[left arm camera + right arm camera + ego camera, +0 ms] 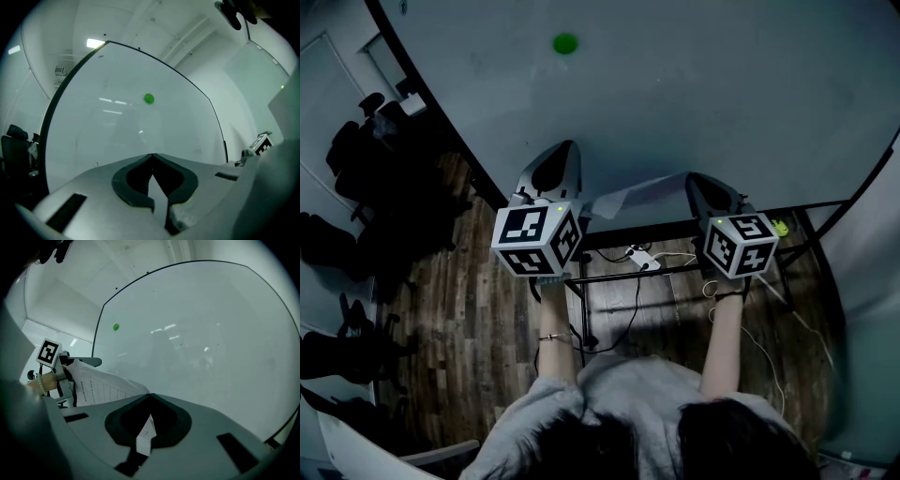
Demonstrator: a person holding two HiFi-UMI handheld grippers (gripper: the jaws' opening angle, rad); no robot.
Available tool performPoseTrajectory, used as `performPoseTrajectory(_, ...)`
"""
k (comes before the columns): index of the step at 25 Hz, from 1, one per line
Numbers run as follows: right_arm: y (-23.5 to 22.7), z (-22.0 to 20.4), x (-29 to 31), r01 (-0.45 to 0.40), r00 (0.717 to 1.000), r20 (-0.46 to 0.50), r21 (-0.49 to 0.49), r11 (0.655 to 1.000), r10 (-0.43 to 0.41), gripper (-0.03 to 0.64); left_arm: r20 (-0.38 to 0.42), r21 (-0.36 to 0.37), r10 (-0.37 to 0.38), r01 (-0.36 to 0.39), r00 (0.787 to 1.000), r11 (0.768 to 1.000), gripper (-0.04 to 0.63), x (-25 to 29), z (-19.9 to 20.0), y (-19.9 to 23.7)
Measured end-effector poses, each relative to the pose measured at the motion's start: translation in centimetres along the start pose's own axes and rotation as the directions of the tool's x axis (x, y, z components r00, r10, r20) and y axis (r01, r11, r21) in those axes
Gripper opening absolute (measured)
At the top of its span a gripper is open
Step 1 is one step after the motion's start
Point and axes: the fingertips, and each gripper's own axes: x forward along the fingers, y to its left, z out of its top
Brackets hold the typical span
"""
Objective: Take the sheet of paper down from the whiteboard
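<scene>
The sheet of paper [633, 195] hangs free of the whiteboard [703, 84], stretched between my two grippers. My left gripper [565, 148] is shut on the sheet's left end; a strip of paper [159, 197] shows between its closed jaws. My right gripper [701, 180] is shut on the right end, and in its own view the printed sheet [101, 385] runs left to the other gripper [70, 363]. A round green magnet [565, 43] stays on the board above the left gripper, with no paper under it.
The whiteboard's black stand frame [675, 230] runs below the grippers, with a white power strip [642, 258] and cables on the wooden floor. Dark office chairs [356, 150] stand at the left. The person's arms reach forward from the bottom of the head view.
</scene>
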Motion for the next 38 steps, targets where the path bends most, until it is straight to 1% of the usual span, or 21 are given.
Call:
performPoseTrajectory(4,0.7,-0.3,0.1,-0.016,1.000,-0.008,-0.015,1.000,0.016,0.002,-0.056,-0.049,-0.022,0.019,0.998,0.999,0.006,-0.6,-2.4,-0.3)
performPoseTrajectory(8,1.4,-0.5,0.0,-0.030,0.999,-0.014,-0.025,0.999,0.030,0.002,-0.095,-0.086,-0.036,0.028,0.995,0.996,0.006,-1.4,-4.2,-0.5)
performPoseTrajectory(19,2.9,-1.5,0.7,-0.068,0.997,-0.033,-0.062,0.996,0.066,0.002,-0.167,-0.146,-0.052,0.027,0.985,0.989,0.006,-3.2,-8.2,-0.5)
performPoseTrajectory(28,3.6,-1.2,1.2,-0.074,0.997,-0.019,-0.079,0.994,0.072,0.002,-0.186,-0.146,-0.054,0.026,0.981,0.989,0.006,-3.3,-9.0,-0.2)
performPoseTrajectory(38,3.9,-0.6,1.2,-0.066,0.998,-0.008,-0.080,0.995,0.066,0.002,-0.182,-0.142,-0.069,0.043,0.981,0.989,0.006,-3.3,-8.7,-0.1)
